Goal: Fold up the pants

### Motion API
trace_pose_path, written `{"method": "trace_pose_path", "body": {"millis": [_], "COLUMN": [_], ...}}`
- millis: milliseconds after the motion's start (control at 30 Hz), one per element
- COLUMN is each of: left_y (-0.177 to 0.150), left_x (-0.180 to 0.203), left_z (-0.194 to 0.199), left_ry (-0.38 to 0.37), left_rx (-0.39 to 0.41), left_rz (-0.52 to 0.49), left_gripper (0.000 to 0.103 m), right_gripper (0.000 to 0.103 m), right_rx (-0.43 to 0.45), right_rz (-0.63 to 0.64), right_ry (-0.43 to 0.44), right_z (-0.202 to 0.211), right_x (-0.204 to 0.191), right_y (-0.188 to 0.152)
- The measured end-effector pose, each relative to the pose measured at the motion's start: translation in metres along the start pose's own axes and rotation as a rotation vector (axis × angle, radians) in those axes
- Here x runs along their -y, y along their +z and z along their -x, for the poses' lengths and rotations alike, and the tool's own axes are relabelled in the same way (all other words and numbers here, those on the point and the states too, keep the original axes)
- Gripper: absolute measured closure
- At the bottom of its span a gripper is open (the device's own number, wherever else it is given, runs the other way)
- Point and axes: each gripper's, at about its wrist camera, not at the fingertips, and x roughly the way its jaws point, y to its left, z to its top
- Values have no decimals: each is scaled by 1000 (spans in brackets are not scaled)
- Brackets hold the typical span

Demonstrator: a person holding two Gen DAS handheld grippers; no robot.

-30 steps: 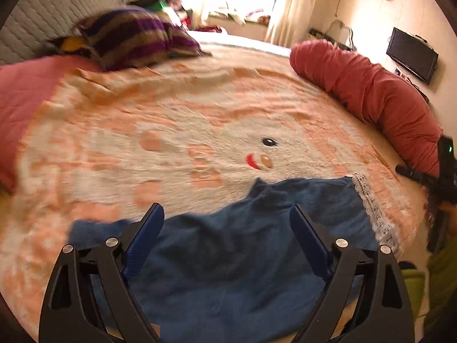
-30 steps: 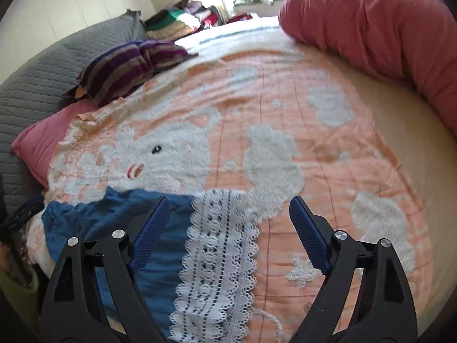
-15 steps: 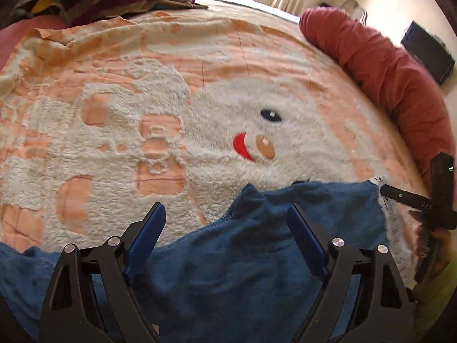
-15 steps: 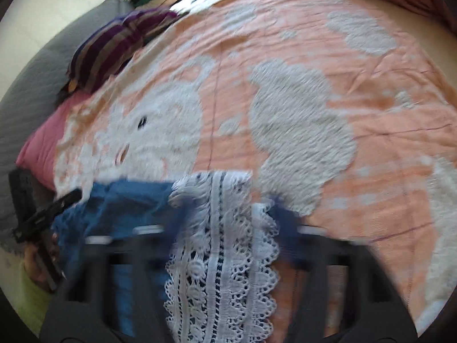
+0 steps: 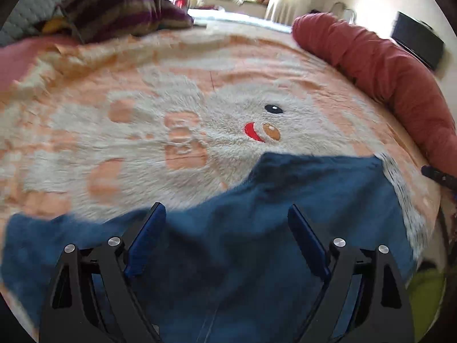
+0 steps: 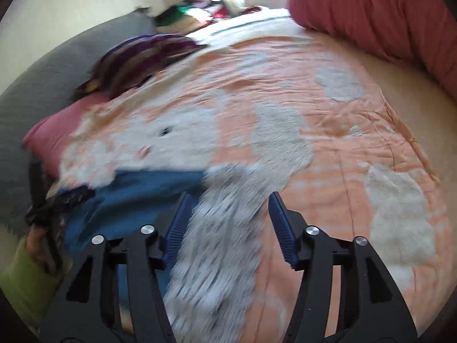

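Note:
Blue pants (image 5: 257,228) lie spread on an orange and white plush blanket (image 5: 200,100) near the bed's front edge. A white lace hem (image 5: 400,194) runs along their right side. My left gripper (image 5: 225,208) hangs open and wide just above the blue cloth, pads clear of it. In the right wrist view the pants (image 6: 142,194) show at the left. The lace hem (image 6: 225,228), blurred, lies between the fingers of my right gripper (image 6: 230,195). Its jaws are opening and the pads stand apart from the lace.
A long red bolster (image 5: 385,71) lines the bed's right side. A striped purple pillow (image 5: 114,11) and a grey headboard (image 6: 42,85) sit at the back left. A green sleeve (image 6: 25,280) shows by the bed's edge. A dark screen (image 5: 420,43) hangs on the wall.
My left gripper has dropped closer to the blue cloth. The right gripper's jaws narrowed around the lace hem half a second ago and have now parted again.

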Motion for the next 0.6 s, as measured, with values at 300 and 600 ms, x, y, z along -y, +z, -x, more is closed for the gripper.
{"method": "trace_pose_path", "body": {"millis": [300, 600], "left_y": [-70, -77], "left_x": [-9, -22], "left_z": [52, 58], "left_ry": [75, 112], "left_rx": [17, 7], "left_rz": [-70, -47], "left_gripper": [17, 17], "right_gripper": [70, 101], "right_rx": [-211, -254], "right_rz": [210, 251], "right_ry": [-108, -88], "right_z": [-2, 15], "right_x": [-43, -51], "right_y": [-67, -76]}}
